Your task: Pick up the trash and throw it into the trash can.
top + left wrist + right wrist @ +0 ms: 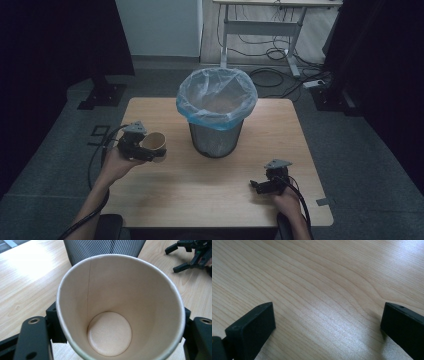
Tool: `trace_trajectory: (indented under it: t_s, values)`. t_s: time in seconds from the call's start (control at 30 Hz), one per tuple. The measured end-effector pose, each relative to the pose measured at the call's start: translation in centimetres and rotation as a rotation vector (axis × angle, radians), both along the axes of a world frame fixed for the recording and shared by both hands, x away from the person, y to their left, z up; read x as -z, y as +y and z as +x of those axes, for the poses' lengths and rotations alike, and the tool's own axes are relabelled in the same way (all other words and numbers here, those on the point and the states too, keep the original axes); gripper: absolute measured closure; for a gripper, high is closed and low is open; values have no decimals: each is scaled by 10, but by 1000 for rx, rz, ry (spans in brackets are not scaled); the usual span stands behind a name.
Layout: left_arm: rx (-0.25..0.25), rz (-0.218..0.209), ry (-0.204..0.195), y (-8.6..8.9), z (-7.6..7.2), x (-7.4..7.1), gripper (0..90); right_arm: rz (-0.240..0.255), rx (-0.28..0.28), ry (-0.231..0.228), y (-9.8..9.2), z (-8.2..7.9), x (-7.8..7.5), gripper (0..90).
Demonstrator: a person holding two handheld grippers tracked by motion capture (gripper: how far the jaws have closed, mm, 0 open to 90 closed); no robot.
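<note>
Left of bin (216, 112), left gripper (145, 148) pinching paper cup (156, 145), mouth toward bin; right gripper (260, 186) spread.

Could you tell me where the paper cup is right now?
The cup is held in the left gripper, left of the bin, over the table.

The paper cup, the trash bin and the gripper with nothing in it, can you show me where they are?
paper cup (110, 332): left gripper view, inside bottom.
trash bin (216, 140): high view, mesh side wall.
right gripper (256, 185): high view, between its open jaws.
</note>
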State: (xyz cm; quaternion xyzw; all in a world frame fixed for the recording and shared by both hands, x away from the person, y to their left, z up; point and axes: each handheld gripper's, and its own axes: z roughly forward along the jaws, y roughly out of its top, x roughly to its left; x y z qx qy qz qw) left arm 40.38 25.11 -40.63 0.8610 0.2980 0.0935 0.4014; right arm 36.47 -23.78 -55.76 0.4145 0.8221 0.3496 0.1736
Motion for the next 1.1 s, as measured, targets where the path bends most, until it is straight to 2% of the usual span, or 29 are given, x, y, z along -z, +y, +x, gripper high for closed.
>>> trace_trajectory:
  t_s: [0.2, 0.87, 1.1]
  values:
    - [1, 9, -1, 0, 6, -10, 248, 0, 0, 0, 0, 0, 0, 0]
    - [2, -24, -15, -10, 25, -55, 249, -2, -2, 0, 0, 0, 0, 0]
    - [0, -21, -18, -15, 31, -70, 249, -2, -2, 0, 0, 0, 0, 0]
